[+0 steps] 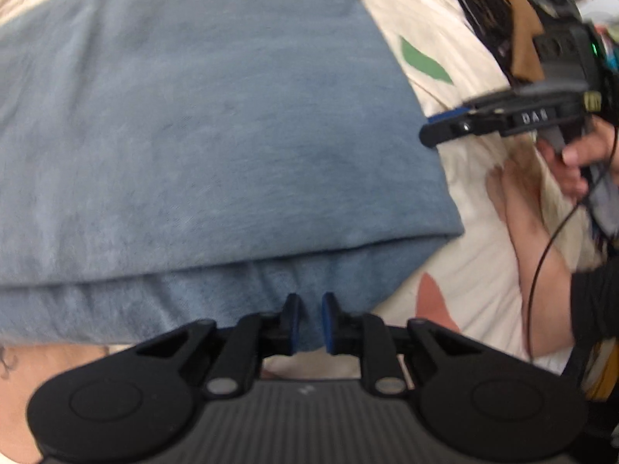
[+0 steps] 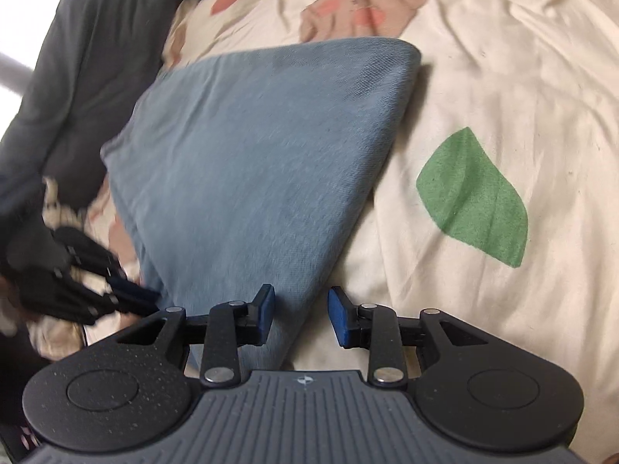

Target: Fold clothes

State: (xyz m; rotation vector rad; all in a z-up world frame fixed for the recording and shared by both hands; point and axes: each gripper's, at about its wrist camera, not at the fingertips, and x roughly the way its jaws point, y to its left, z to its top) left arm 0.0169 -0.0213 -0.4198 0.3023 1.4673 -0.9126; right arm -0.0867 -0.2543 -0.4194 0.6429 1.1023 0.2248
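Folded blue garment (image 1: 201, 123) lies on a cream bedsheet (image 2: 503, 77) printed with a green leaf (image 2: 474, 197). "DAS" is readable on the right gripper (image 1: 429, 131)'s body. Left gripper (image 1: 308, 319), jaws nearly together, pinches the garment's near edge. Right gripper's jaws stand partly apart over the garment's corner, pads not pressing it.

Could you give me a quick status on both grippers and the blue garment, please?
Left gripper pinching near edge of folded blue garment. Right gripper open over its corner, not gripping. Patterned bedsheet underneath, nothing in the way.
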